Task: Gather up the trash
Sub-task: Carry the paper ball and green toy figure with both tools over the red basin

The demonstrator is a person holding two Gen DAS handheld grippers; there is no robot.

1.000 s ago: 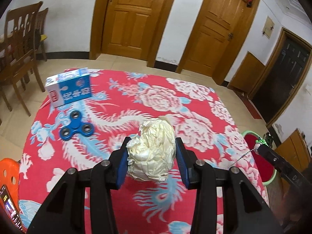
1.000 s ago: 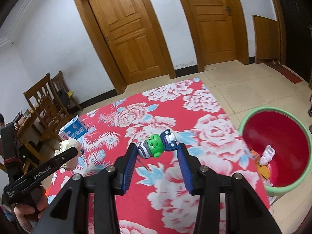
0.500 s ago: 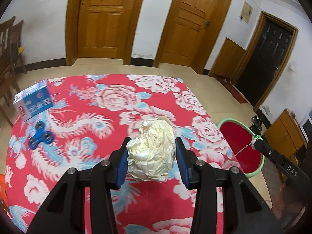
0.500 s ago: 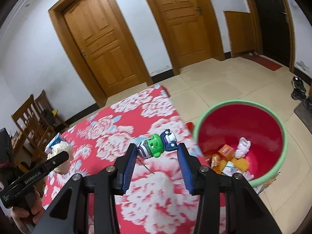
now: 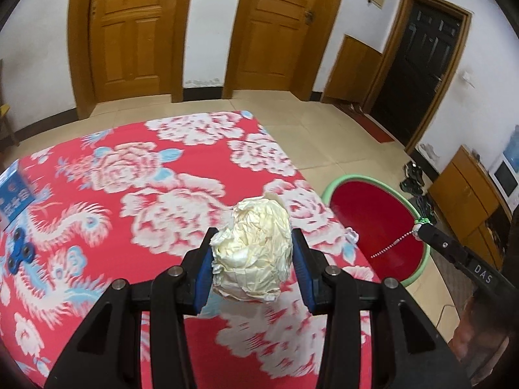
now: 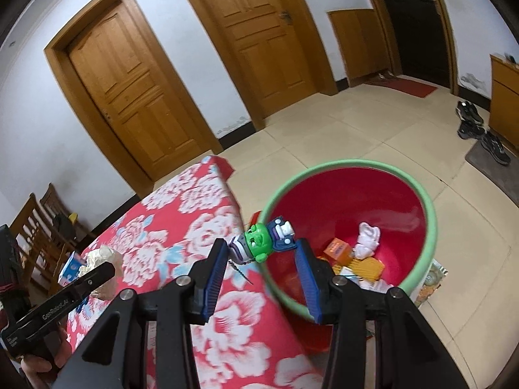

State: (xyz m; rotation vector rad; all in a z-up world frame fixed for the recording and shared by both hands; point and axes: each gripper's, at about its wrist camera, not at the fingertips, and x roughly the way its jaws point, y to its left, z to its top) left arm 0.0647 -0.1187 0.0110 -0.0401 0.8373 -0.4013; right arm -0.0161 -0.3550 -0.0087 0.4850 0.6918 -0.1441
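Observation:
My left gripper [image 5: 251, 256] is shut on a crumpled cream paper ball [image 5: 251, 253] and holds it above the red floral tablecloth [image 5: 146, 194]. My right gripper [image 6: 259, 253] is shut on a small green-headed toy figure [image 6: 259, 241] with a bead chain, held over the near rim of the red bin with a green rim [image 6: 431, 227]. The bin [image 5: 418, 272] stands on the floor off the table's right edge and holds several pieces of trash, among them white paper [image 6: 366, 238] and an orange box [image 6: 337, 248]. The right gripper tip [image 5: 434, 236] shows in the left wrist view above the bin.
A blue carton [image 5: 14, 194] and a blue fidget spinner [image 5: 18, 253] lie at the table's left side. Wooden chairs [image 6: 35, 233] stand beyond the table. Shoes [image 6: 476, 126] and a mat [image 6: 496, 165] lie on the tiled floor. Wooden doors line the back wall.
Both grippers have swung right toward the bin. The right gripper with the toy has gone from above the cloth to over the bin's rim; the left still carries the paper ball.

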